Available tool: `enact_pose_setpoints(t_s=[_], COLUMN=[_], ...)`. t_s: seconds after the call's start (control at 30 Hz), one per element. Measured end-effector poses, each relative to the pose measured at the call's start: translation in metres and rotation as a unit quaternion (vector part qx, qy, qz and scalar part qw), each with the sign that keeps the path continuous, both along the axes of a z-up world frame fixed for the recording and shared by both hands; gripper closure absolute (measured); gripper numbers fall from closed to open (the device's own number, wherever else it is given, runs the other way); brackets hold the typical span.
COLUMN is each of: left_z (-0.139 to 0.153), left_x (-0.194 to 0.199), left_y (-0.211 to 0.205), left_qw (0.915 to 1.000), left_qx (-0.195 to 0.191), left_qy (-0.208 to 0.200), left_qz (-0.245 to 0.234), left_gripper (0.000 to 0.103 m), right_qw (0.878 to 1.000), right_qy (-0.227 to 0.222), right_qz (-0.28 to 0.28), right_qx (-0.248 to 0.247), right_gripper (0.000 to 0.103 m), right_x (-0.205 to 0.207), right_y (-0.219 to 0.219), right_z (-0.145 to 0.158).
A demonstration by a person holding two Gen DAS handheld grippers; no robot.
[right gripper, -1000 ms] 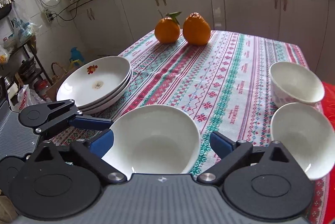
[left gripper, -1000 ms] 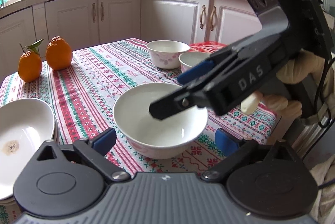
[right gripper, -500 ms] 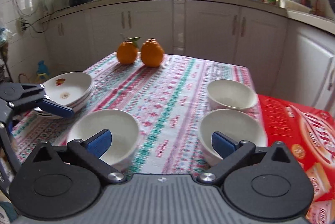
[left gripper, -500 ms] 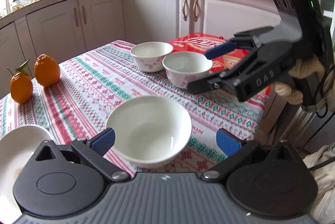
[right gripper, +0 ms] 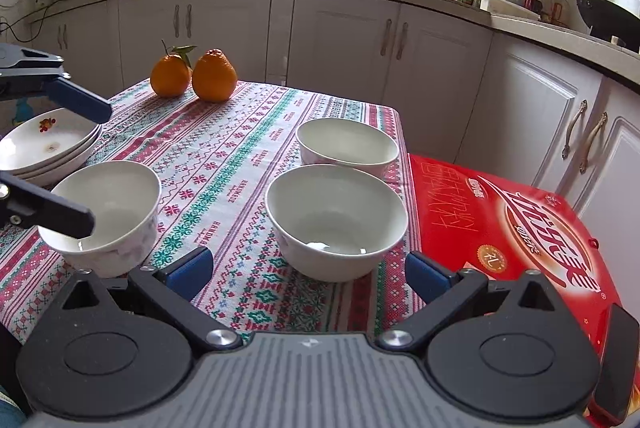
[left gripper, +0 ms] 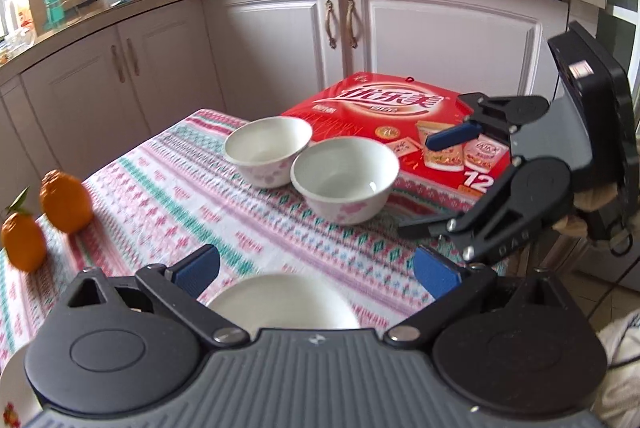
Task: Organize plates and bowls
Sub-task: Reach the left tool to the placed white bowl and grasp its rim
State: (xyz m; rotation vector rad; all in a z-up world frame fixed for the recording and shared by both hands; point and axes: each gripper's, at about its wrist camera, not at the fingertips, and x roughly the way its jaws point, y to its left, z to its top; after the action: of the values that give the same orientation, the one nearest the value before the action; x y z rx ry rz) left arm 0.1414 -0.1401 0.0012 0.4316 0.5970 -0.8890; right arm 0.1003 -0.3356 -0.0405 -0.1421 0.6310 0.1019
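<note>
Three white bowls stand on the patterned tablecloth (right gripper: 224, 188). The nearest of the pair, bowl (right gripper: 336, 220) (left gripper: 346, 180), sits just ahead of my right gripper (right gripper: 308, 274), which is open and holds nothing. The second bowl (right gripper: 348, 144) (left gripper: 268, 150) stands right behind it. A third bowl (right gripper: 104, 212) (left gripper: 282, 302) sits low under my left gripper (left gripper: 316, 270), also open; in the right wrist view one left finger (right gripper: 60, 216) overlaps this bowl's rim. Stacked plates (right gripper: 48, 144) lie at the table's left edge. The right gripper (left gripper: 424, 184) shows beside the pair of bowls.
Two oranges (right gripper: 192, 74) (left gripper: 66, 206) sit at the far end of the table. A red carton (right gripper: 512, 228) (left gripper: 400, 120) lies at the right edge, next to the bowls. White kitchen cabinets (right gripper: 340, 36) run behind the table.
My right gripper has swung right, from the third bowl to the pair of bowls. The left gripper has turned right and drawn back, so the third bowl is lower in its view.
</note>
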Motion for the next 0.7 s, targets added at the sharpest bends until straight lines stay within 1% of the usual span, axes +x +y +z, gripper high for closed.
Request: enact_pose_setpoints(t_s=[0.2,0.37,0.47,0.7], left_z=[-0.002,-0.009,-0.013,-0.025], left_x=[0.018,0.036,0.051,0.087], left_y=[-0.030,-0.054,-0.065,-0.088], left_qw=[0.9995,0.9996,0.9997,0.9978], left_qx=[-0.015,-0.007,-0.004,0.015], left_qy=[0.017,0.016,0.019,0.064], left_qz=[-0.022,-0.022,-0.014,-0.005], left_gripper=[0.001,0.001,0.001,0.001], right_qw=[1.000,1.000,1.000,1.000], right_qy=[0.003,0.007,0.010,0.013], right_qz=[-0.011,-0.006,0.001,0.016], right_qx=[-0.004,-0.002,-0.005,-0.009], right_gripper=[0.000,0.000,0.000,0.000], right_x=[0.005,0.009,0.013,0.023], right_y=[-0.014,-0.022,-0.023,-0.028], right_z=[-0.005,-0.012,-0.016,-0.024])
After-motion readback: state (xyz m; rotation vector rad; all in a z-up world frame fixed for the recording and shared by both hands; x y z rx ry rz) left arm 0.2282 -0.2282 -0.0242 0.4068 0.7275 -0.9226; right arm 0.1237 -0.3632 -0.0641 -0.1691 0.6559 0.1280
